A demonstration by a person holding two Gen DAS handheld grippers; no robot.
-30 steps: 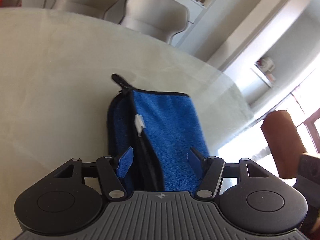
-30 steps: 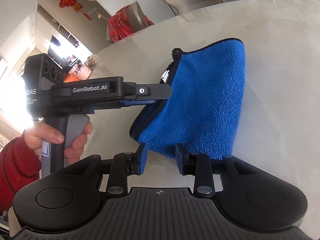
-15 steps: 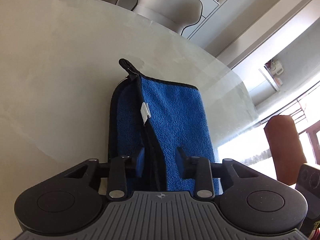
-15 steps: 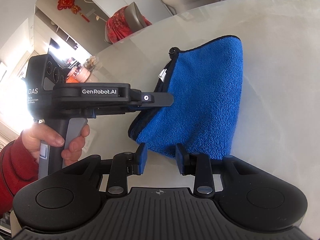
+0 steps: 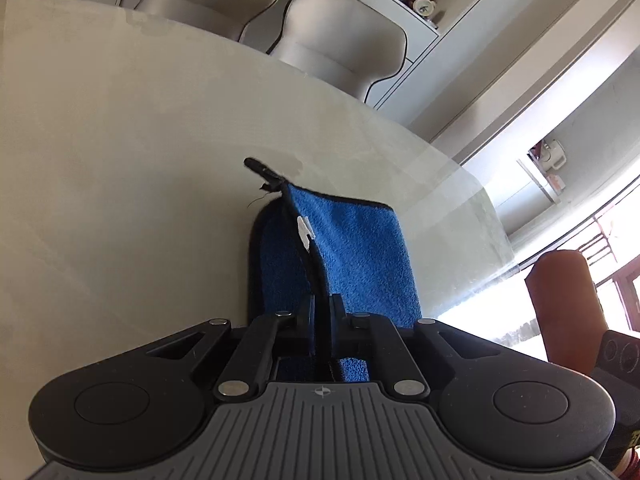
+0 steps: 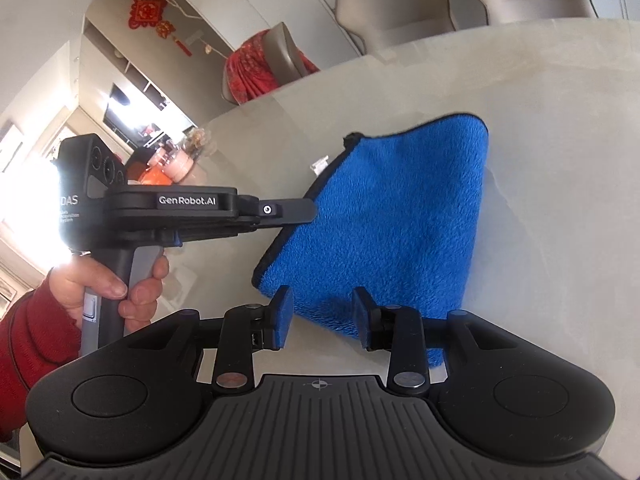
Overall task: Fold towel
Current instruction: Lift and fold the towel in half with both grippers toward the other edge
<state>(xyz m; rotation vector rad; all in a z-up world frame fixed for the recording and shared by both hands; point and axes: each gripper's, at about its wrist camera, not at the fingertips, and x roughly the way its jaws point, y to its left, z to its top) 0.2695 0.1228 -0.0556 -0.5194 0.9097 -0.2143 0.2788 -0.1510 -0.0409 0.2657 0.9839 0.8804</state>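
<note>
A blue towel (image 5: pixel 352 256) with black trim, a white tag and a black hanging loop lies folded on the pale round table (image 5: pixel 120 184). My left gripper (image 5: pixel 320 312) is shut on the towel's black-trimmed edge near its close end. In the right wrist view the towel (image 6: pixel 392 216) lies ahead, with the left gripper (image 6: pixel 308 210) clamped on its left edge. My right gripper (image 6: pixel 322 312) is open, its blue-padded fingers straddling the towel's near edge without gripping it.
Beige chairs (image 5: pixel 340 40) stand behind the table's far rim. A brown chair back (image 5: pixel 564 304) is at the right by a bright window. A chair with a red cover (image 6: pixel 260 68) stands past the table. A hand in a red sleeve (image 6: pixel 116 284) holds the left gripper's handle.
My left gripper has closed from wide open onto the towel's black-trimmed edge. The right gripper has stayed open at the towel's near edge.
</note>
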